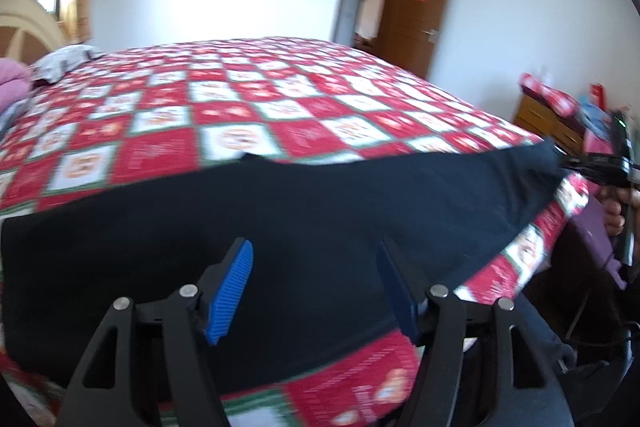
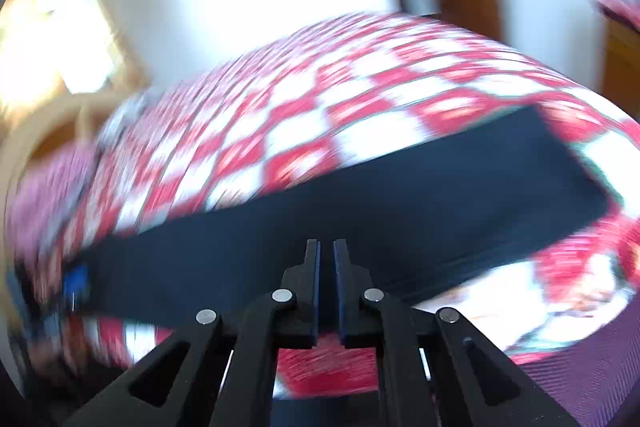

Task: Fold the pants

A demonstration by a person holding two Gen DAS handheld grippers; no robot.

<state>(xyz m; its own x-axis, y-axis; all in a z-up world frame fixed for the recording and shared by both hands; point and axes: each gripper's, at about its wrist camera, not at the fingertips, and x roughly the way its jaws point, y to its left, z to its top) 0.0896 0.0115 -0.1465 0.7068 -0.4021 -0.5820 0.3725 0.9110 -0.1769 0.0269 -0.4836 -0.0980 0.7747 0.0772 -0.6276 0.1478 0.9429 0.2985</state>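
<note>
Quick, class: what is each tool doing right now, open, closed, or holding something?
Left tool: open, nothing between its pads, the dark pants lying beyond them.
Right tool: nearly closed, a thin gap between the pads, nothing gripped.

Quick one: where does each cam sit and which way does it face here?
Left wrist: on the left gripper, tilted down across the dark navy pants on the red-and-white checked bedspread toward the brown wooden door; its open jaws, plus the right gripper and a hand, show.
Right wrist: on the right gripper, tilted down over the pants; blurred; its near-shut jaws show.
Shared: pants, bedspread, door.
</note>
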